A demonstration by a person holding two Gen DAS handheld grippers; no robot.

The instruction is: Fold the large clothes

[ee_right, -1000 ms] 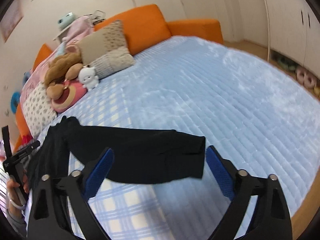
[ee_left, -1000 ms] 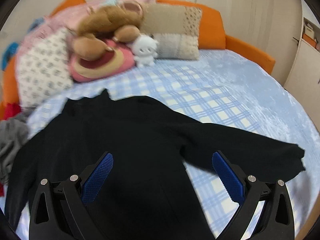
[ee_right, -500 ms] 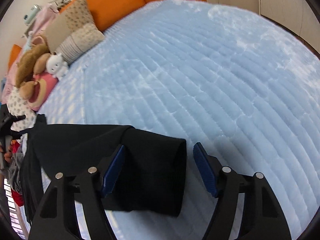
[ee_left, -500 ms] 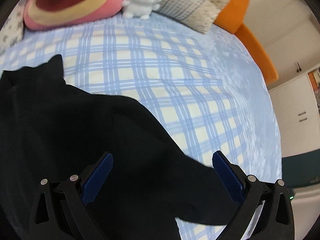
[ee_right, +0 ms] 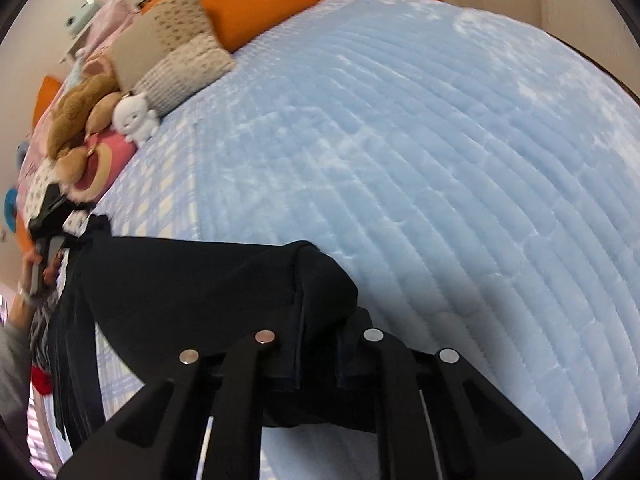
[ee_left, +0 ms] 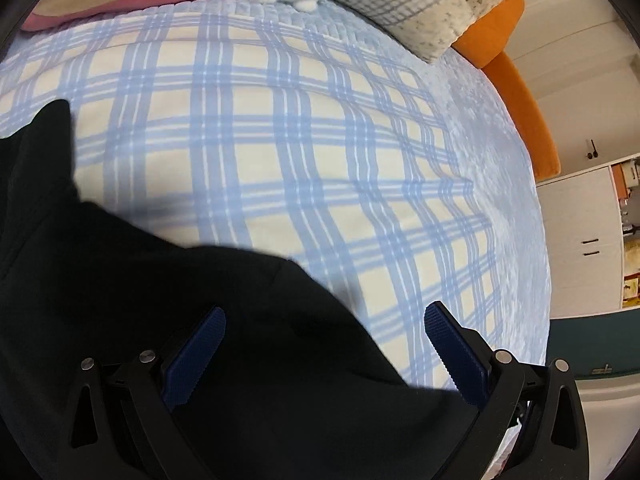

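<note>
Black garment (ee_right: 192, 288) spread on the bed (ee_right: 420, 152), one sleeve end (ee_right: 324, 280) bunched; right claw (ee_right: 318, 360) just closed, pinching that sleeve end; left claw (ee_left: 324, 344) wide over the garment's body, gripping nothing

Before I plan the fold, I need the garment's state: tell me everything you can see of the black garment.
The black garment is a large, dark, matte, soft-looking top with long sleeves. It lies spread on the bed's checked blue-and-cream sheet, one sleeve reaching onto the pale blue quilted cover. The right hand-held gripper has just closed on that sleeve's bunched cuff. The left hand-held gripper hangs open over its body, pads apart from the cloth.
</note>
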